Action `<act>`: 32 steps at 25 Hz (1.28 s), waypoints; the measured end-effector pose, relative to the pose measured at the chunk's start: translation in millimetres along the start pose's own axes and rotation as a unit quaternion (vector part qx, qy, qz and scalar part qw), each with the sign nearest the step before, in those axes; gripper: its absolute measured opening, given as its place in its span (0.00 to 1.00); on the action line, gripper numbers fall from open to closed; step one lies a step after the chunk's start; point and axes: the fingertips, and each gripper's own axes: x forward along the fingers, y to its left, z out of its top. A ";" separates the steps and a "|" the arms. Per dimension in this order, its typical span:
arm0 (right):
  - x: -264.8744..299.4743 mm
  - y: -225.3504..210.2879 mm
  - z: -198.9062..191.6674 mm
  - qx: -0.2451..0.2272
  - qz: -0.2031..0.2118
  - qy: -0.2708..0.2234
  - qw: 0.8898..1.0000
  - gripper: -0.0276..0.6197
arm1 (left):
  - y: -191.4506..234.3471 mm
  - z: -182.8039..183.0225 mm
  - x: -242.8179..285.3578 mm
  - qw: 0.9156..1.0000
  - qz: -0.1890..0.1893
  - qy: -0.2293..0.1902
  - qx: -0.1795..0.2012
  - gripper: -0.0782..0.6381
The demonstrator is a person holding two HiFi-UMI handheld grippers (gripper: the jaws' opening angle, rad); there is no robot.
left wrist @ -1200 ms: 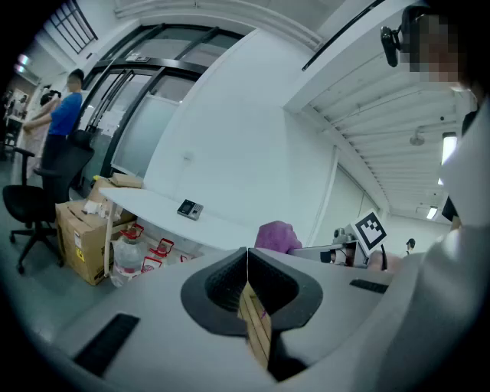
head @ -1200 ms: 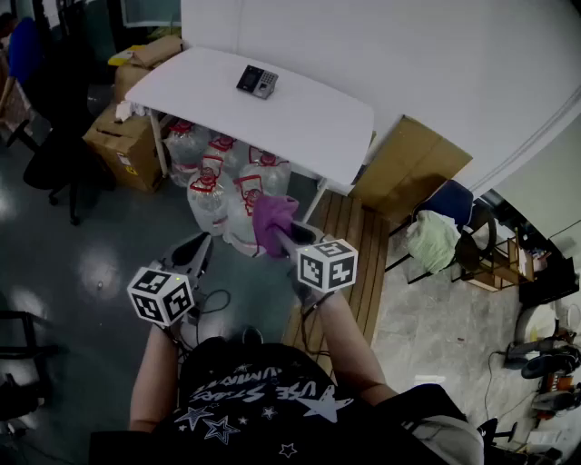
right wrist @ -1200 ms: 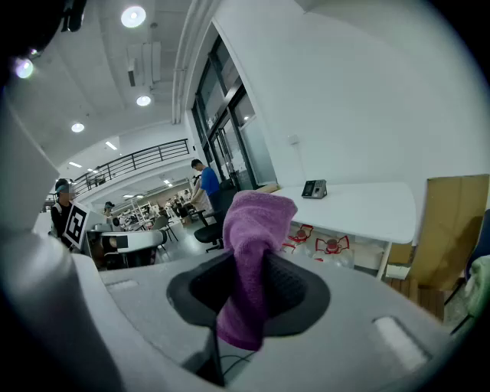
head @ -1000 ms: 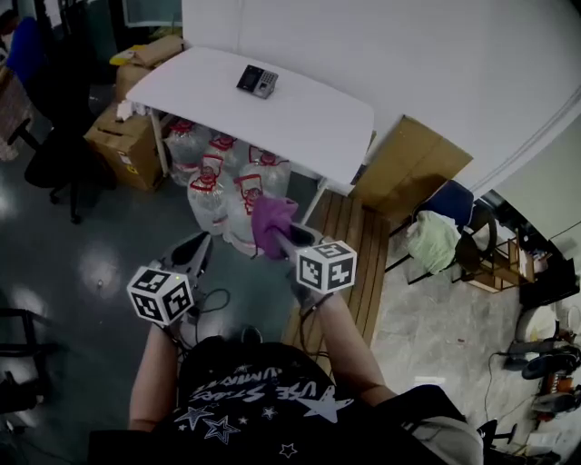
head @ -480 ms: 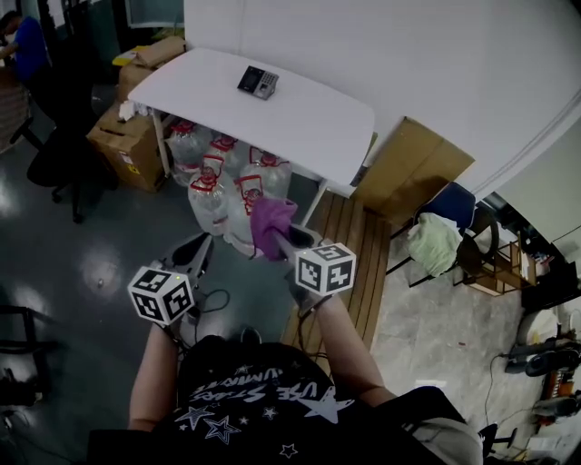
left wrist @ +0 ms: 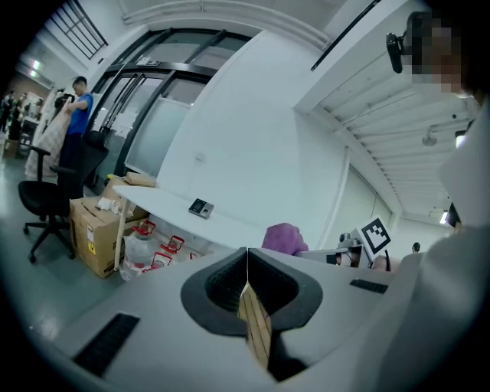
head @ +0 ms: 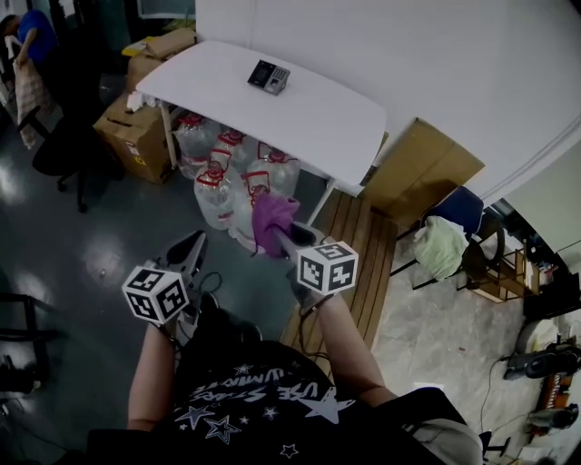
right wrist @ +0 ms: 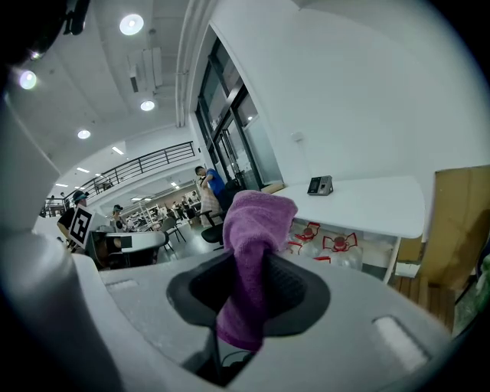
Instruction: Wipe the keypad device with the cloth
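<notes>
While the right tool [right wrist: 249,291] clamped a purple terry cloth [right wrist: 256,222], the grey keypad device [head: 270,77] lay well apart.
Left tool [left wrist: 247,287] closed on nothing; the bunched cloth might slip when rubbed.

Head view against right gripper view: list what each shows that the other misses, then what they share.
Only the head view shows the person's black star-printed shirt and bare forearms.

Only the right gripper view shows round ceiling lights and a railed upper walkway.

Both show the fluffy purple cloth clamped in the right gripper, the small dark keypad device on the white table, and the clear water bottles beneath it.
</notes>
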 end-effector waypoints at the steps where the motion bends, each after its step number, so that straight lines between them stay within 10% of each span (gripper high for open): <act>1: 3.2 0.9 -0.1 -0.001 0.001 0.001 1.000 0.19 | 4.2 -0.2 1.5 1.000 0.000 0.000 -0.003 0.12; 32: 215.6 -7.8 93.8 0.030 -0.100 -0.013 0.994 0.19 | 225.2 114.0 86.2 0.996 -0.087 0.023 0.003 0.12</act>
